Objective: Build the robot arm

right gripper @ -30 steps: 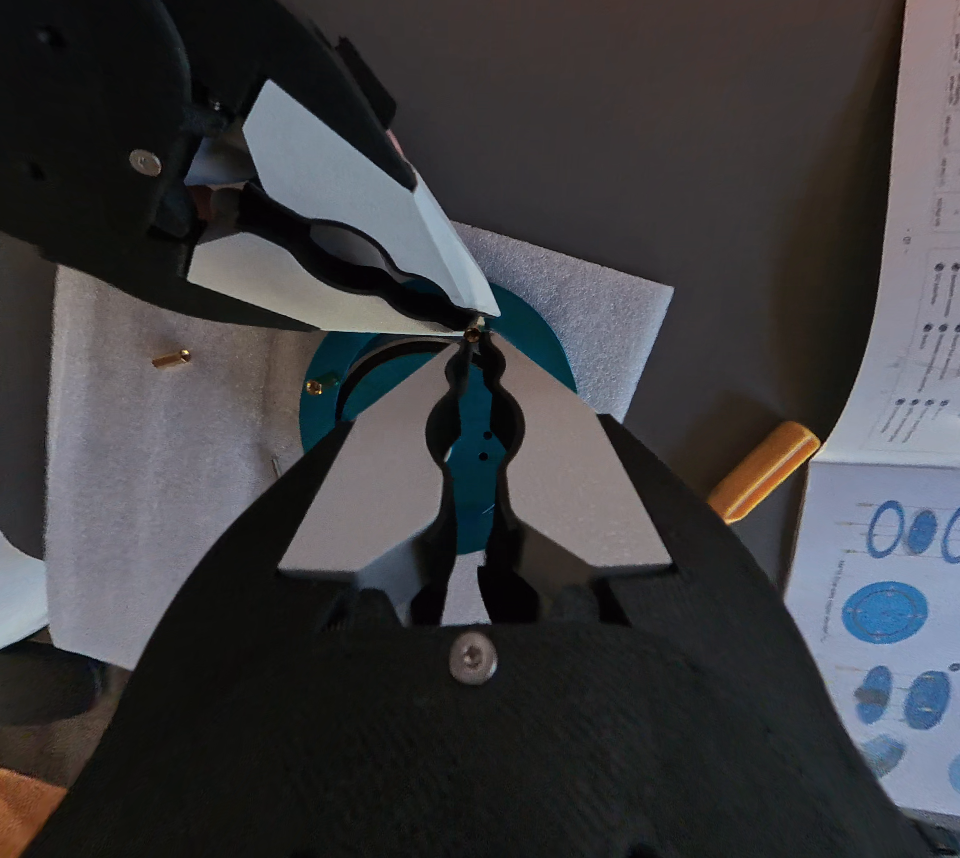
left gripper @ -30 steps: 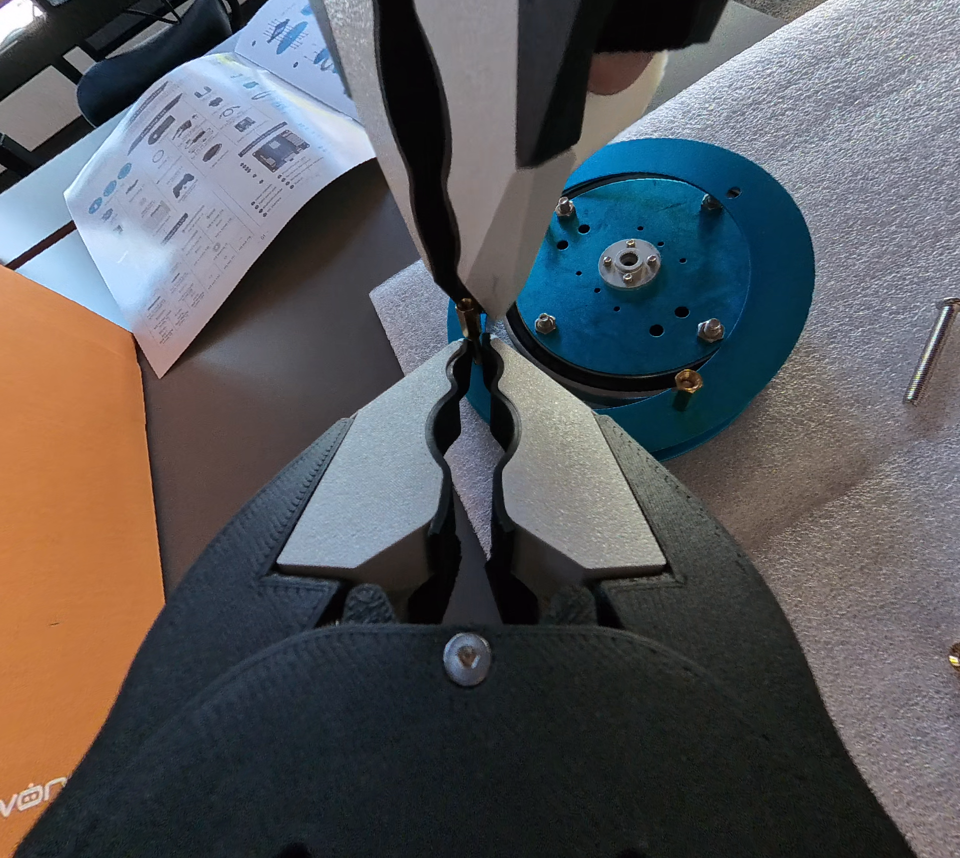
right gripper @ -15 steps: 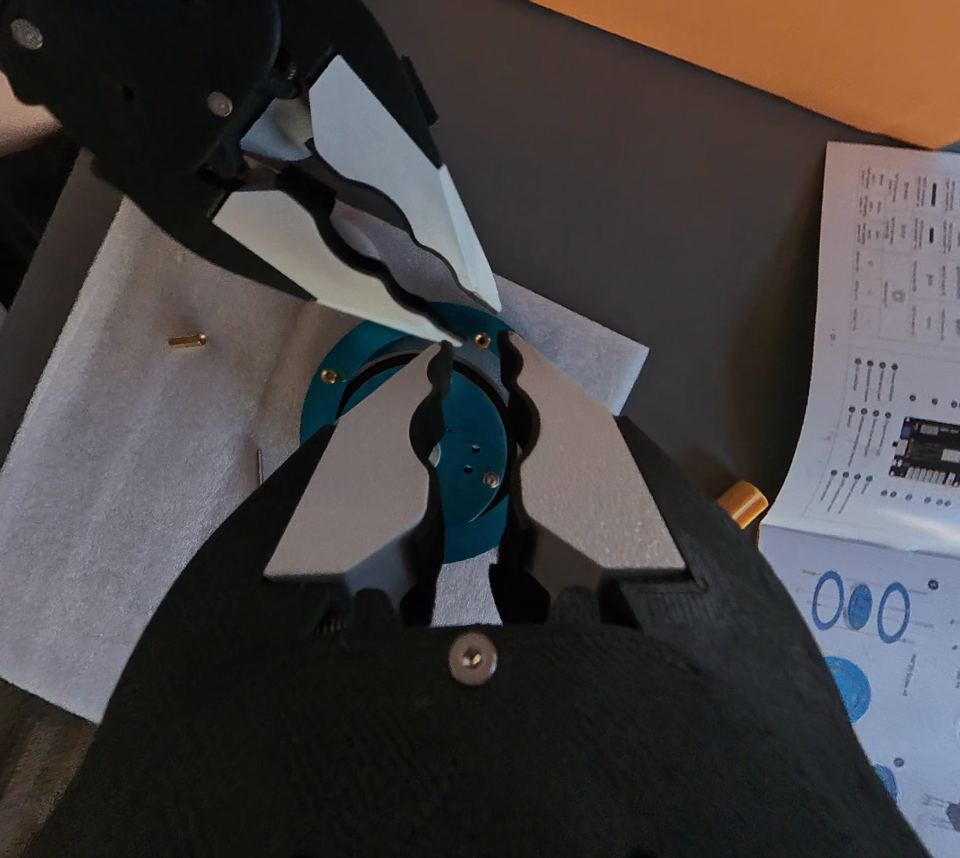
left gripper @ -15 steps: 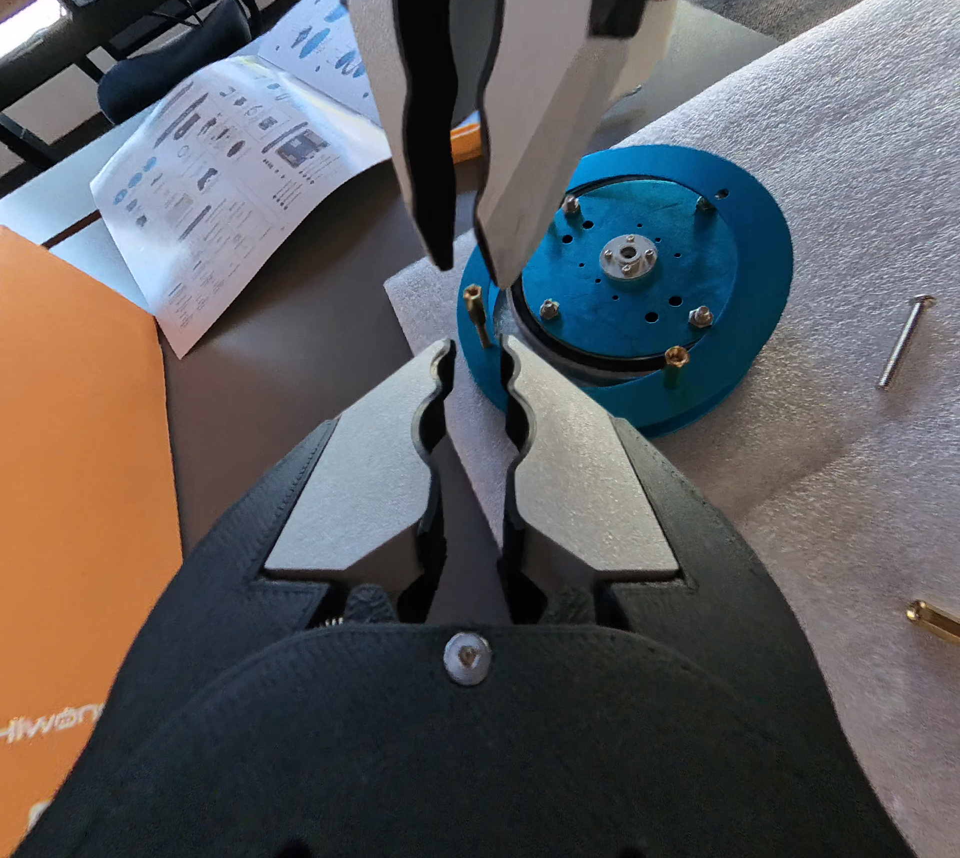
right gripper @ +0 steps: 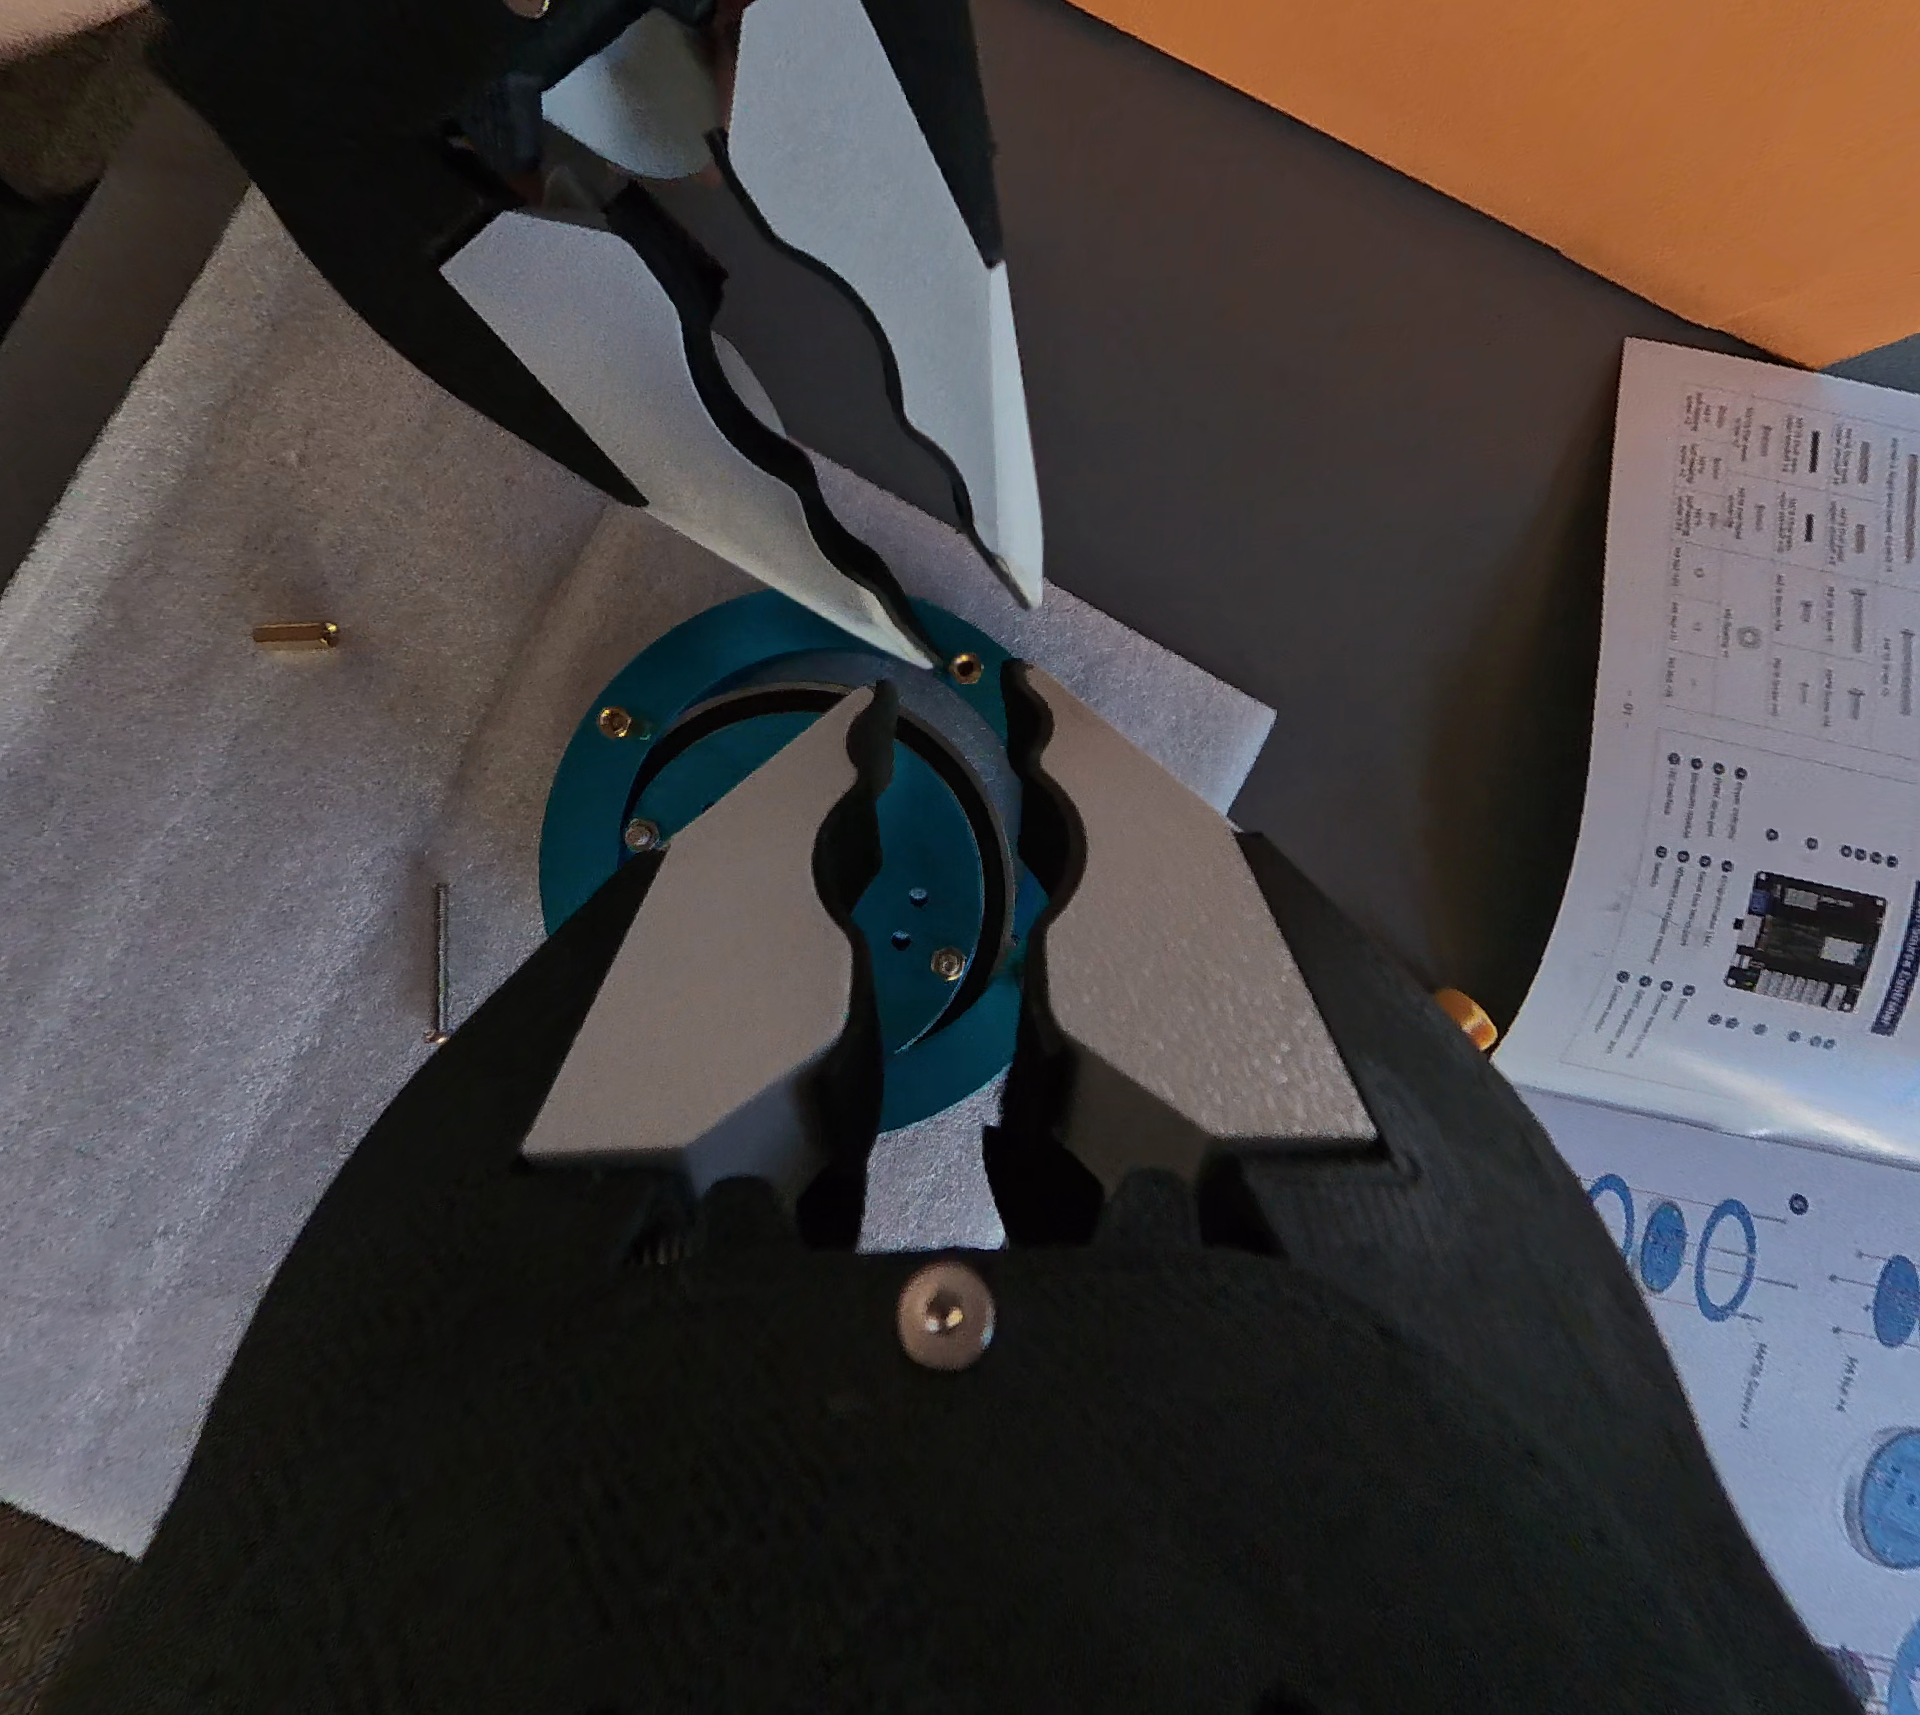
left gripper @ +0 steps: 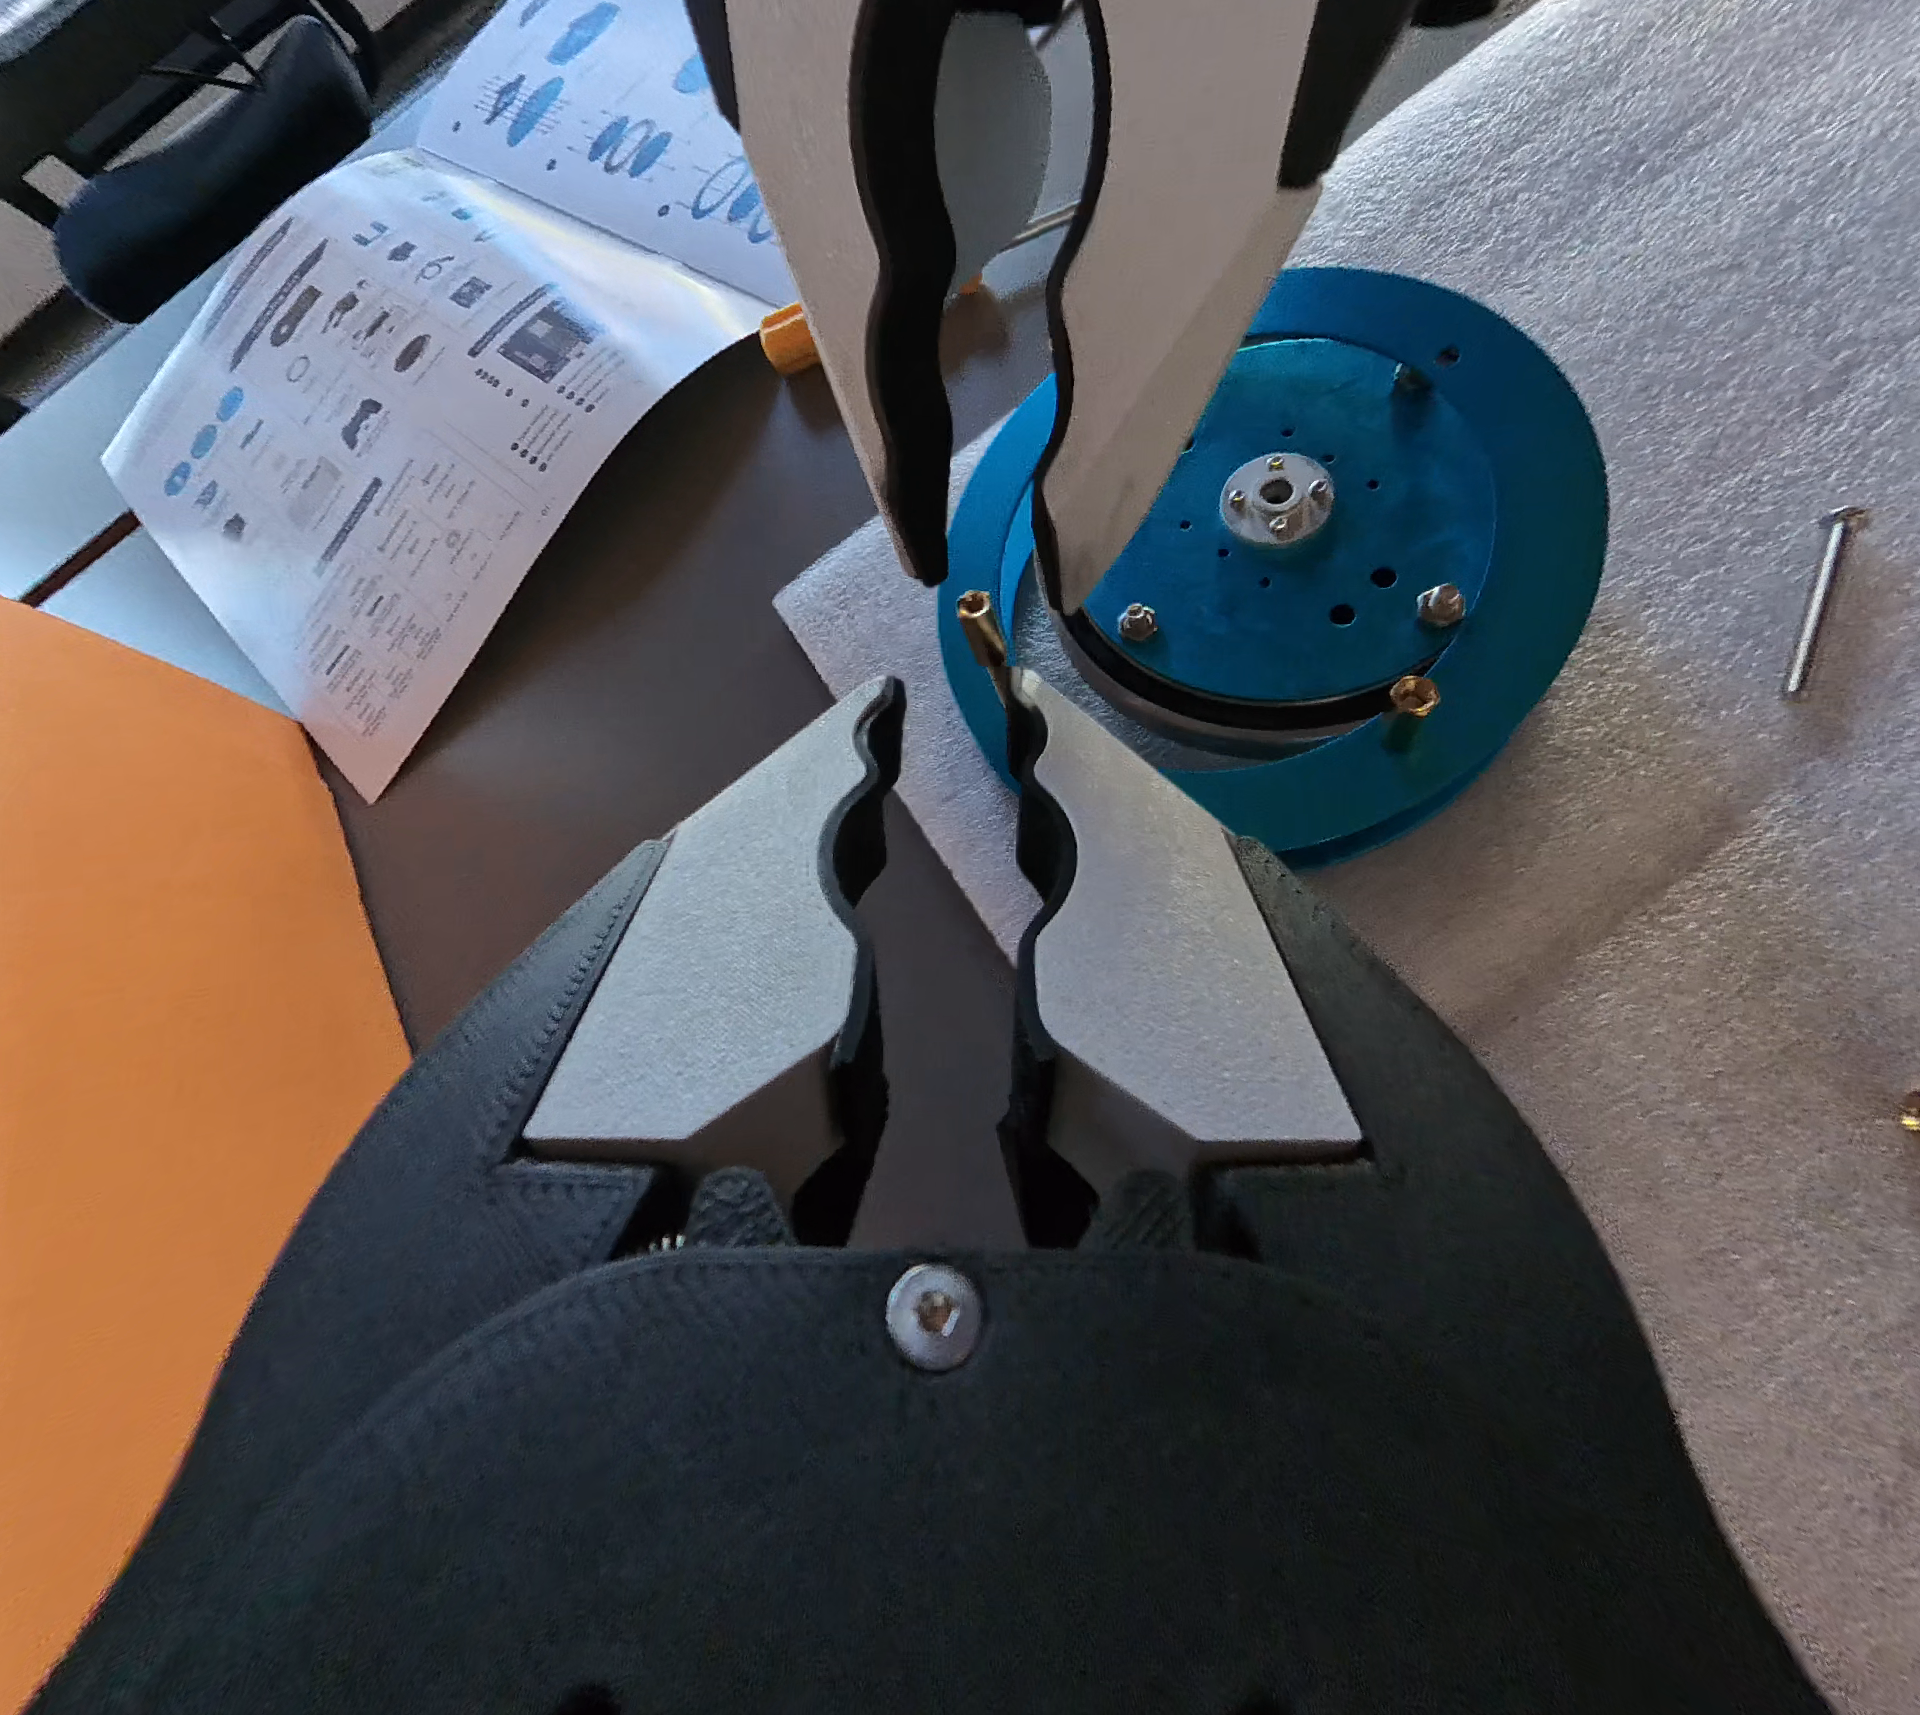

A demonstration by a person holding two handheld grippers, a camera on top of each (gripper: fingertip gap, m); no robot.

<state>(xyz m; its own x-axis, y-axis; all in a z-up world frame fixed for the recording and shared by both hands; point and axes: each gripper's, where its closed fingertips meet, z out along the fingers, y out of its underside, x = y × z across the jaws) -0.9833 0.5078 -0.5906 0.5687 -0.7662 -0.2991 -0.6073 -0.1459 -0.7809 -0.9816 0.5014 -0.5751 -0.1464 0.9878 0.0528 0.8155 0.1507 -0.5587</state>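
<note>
A second earlier both my pairs of jaws had been pinched together over one brass standoff; now they had parted and drawn back from it, and it stood alone, slightly tilted, on the rim of the blue disc assembly. My left gripper was spread wide and held nothing, its right fingertip just beside the standoff's base (whether touching, I could not tell). My right gripper was likewise spread and empty, hanging over the disc and hiding much of its inner plate. A second standoff stood on the rim's near side. The disc lay on a white foam sheet on the dark surface, with a long screw and a loose standoff lying apart. An orange box was cut off by the frame, and an open printed booklet lay beyond.
</note>
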